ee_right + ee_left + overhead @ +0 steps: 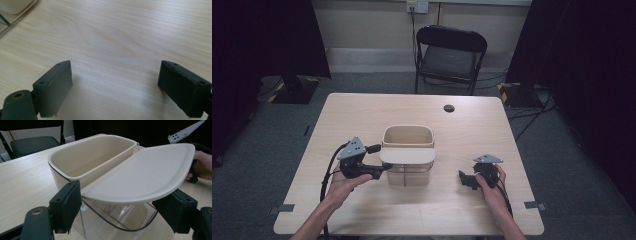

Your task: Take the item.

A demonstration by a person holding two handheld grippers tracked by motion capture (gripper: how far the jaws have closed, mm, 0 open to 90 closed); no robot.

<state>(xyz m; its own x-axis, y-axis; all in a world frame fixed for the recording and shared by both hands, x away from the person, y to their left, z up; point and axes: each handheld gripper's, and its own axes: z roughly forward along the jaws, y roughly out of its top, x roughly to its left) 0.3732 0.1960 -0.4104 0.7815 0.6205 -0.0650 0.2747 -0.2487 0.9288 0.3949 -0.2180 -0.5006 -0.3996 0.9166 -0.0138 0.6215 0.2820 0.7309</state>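
A clear box (408,175) stands mid-table with a cream tub (408,136) in its far half. A cream lid (407,155) lies crosswise over the box's near half, a little above the clear rim, its long edge against the tub (90,157). My left gripper (379,167) is at the lid's left end. In the left gripper view the lid (145,173) sits between the pads (67,203), which touch it on both sides, so my left gripper (116,202) is shut on it. My right gripper (467,180) rests low over bare wood right of the box, open with nothing between its fingers (115,85).
The wooden table (362,115) has a small dark round spot (449,108) near its far edge. A black folding chair (450,57) stands behind the table. Tape marks (535,204) sit at the near corners. A corner of the box (10,12) shows in the right gripper view.
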